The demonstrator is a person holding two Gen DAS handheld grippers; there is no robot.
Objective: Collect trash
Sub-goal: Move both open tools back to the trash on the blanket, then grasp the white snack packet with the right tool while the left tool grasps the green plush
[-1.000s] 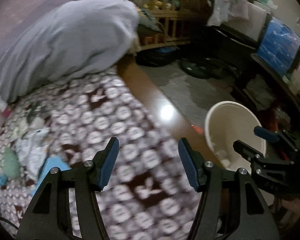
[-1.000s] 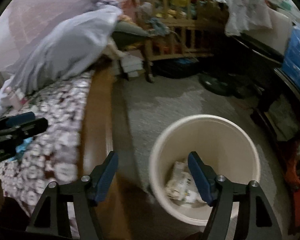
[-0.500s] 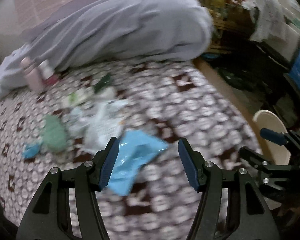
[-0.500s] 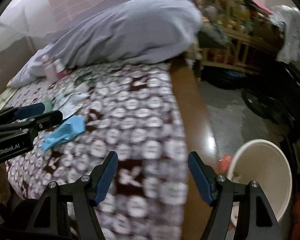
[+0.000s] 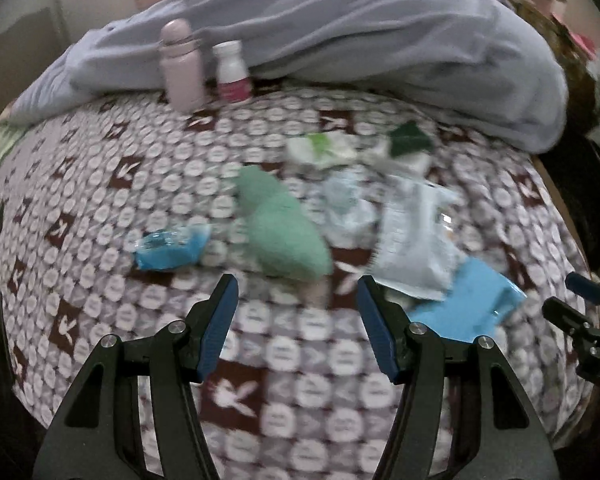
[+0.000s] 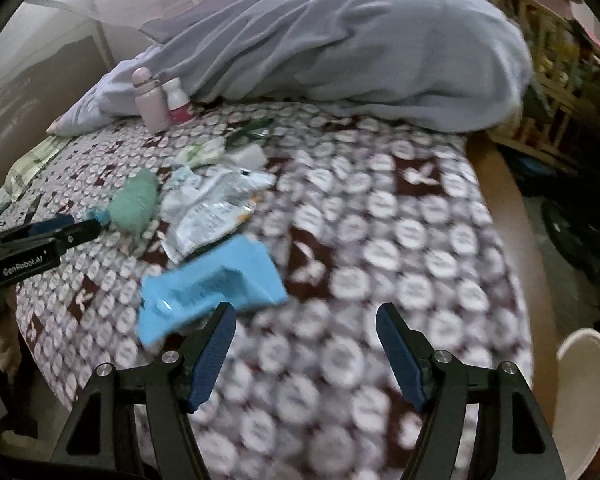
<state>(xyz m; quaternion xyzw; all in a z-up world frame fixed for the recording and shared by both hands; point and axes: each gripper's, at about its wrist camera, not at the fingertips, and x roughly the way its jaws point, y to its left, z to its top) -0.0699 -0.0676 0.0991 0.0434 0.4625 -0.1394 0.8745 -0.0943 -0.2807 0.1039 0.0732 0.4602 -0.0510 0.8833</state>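
Note:
Trash lies scattered on a patterned bed cover (image 5: 100, 184): a light blue packet (image 5: 466, 304) (image 6: 210, 284), a white crumpled wrapper (image 5: 414, 240) (image 6: 208, 212), a small blue wrapper (image 5: 168, 246), white-green tissue packs (image 5: 320, 150) and a dark green wrapper (image 5: 410, 138). A green cloth roll (image 5: 280, 228) (image 6: 136, 202) lies among them. My left gripper (image 5: 294, 300) hangs open and empty just short of the green roll. My right gripper (image 6: 304, 328) is open and empty too, with the light blue packet beside its left finger. The cream bin (image 6: 586, 396) stands on the floor at the right.
A grey duvet (image 5: 360, 40) is heaped along the back of the bed. A pink bottle (image 5: 180, 66) and a white bottle with a pink label (image 5: 232, 72) stand against it. The wooden bed edge (image 6: 512, 216) runs down the right, with dark floor clutter beyond.
Both grippers have swung left from the bin and floor to over the bed. The trash pile has come into view ahead of them. Both stayed open and empty.

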